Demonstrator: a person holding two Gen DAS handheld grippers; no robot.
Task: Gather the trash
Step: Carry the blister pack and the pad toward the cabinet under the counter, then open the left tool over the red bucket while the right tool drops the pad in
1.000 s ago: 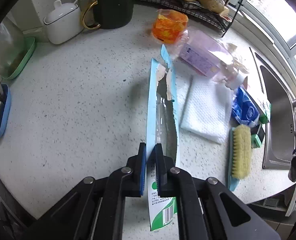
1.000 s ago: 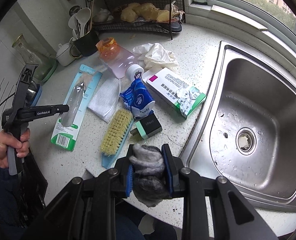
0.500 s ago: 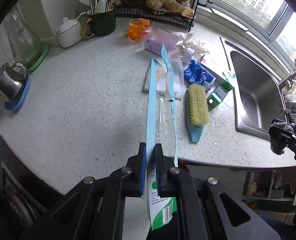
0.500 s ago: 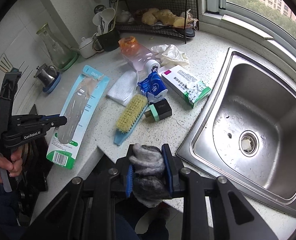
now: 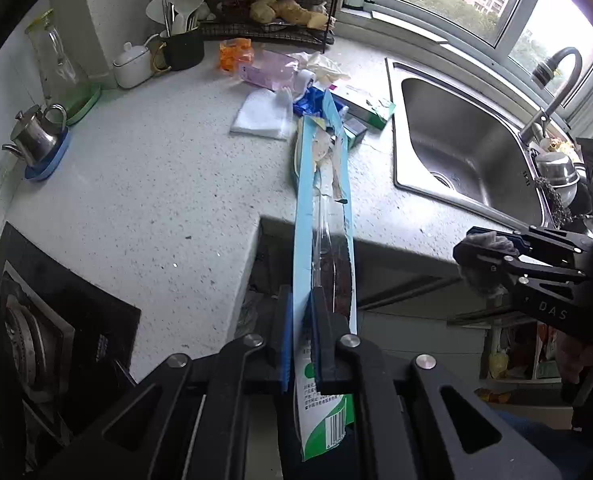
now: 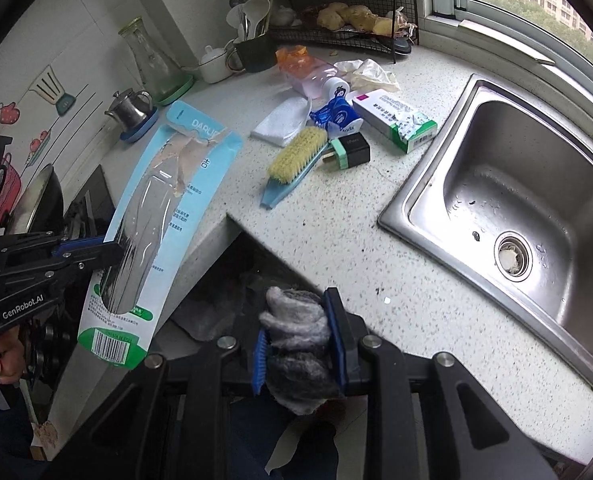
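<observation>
My left gripper (image 5: 300, 336) is shut on a long torn blue blister card (image 5: 322, 216) with a clear plastic bubble. It holds the card in the air, past the counter's inner corner. The right wrist view shows that card (image 6: 164, 216) hanging from the left gripper (image 6: 108, 248) at the left. A grey steel-wool wad (image 6: 296, 344) sits clamped in my right gripper (image 6: 298, 344), just off the counter edge above a dark crumpled bag (image 6: 232, 292). In the left wrist view the right gripper (image 5: 484, 246) and its wad (image 5: 482, 260) hover at the right.
On the speckled counter (image 6: 336, 240) lie a yellow scrub brush (image 6: 292, 160), a black and green charger (image 6: 350, 152), a blue tissue pack (image 6: 334, 114), a white and green box (image 6: 396, 120), a white cloth (image 6: 282, 120) and a pink bottle (image 6: 312, 76). The steel sink (image 6: 516, 208) is right; a stove (image 5: 36, 320) is left.
My left gripper lifted the blue card off the counter and drew it back over the edge. My right gripper, with the wad still in it, also pulled back off the counter toward the dark bag.
</observation>
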